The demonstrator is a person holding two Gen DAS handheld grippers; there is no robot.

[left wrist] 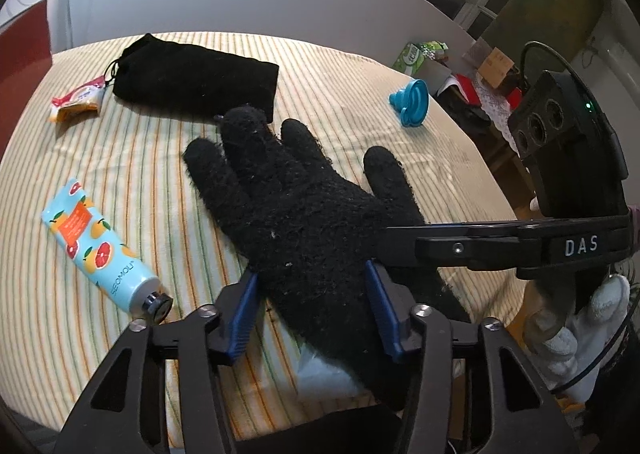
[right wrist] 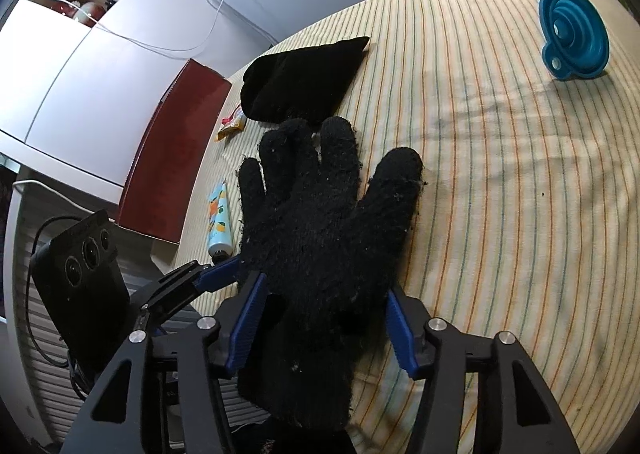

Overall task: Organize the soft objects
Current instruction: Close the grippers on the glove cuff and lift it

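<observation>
A black knit glove (left wrist: pixel 304 221) lies flat on the striped cloth (left wrist: pixel 120 157), fingers pointing away; it also shows in the right wrist view (right wrist: pixel 320 230). My left gripper (left wrist: pixel 316 306) is open, its blue pads (left wrist: pixel 242 318) on either side of the glove's cuff. My right gripper (right wrist: pixel 324 322) is open too, straddling the same cuff from the right side. A black drawstring pouch (left wrist: pixel 196 77) lies beyond the glove's fingertips; the right wrist view shows it too (right wrist: pixel 304 81).
A hand cream tube (left wrist: pixel 100 250) lies left of the glove. A snack packet (left wrist: pixel 78 101) lies by the pouch. A blue folding funnel (left wrist: pixel 412 101) sits at the far right (right wrist: pixel 576 37). A red box (right wrist: pixel 176 157) borders the table's left edge.
</observation>
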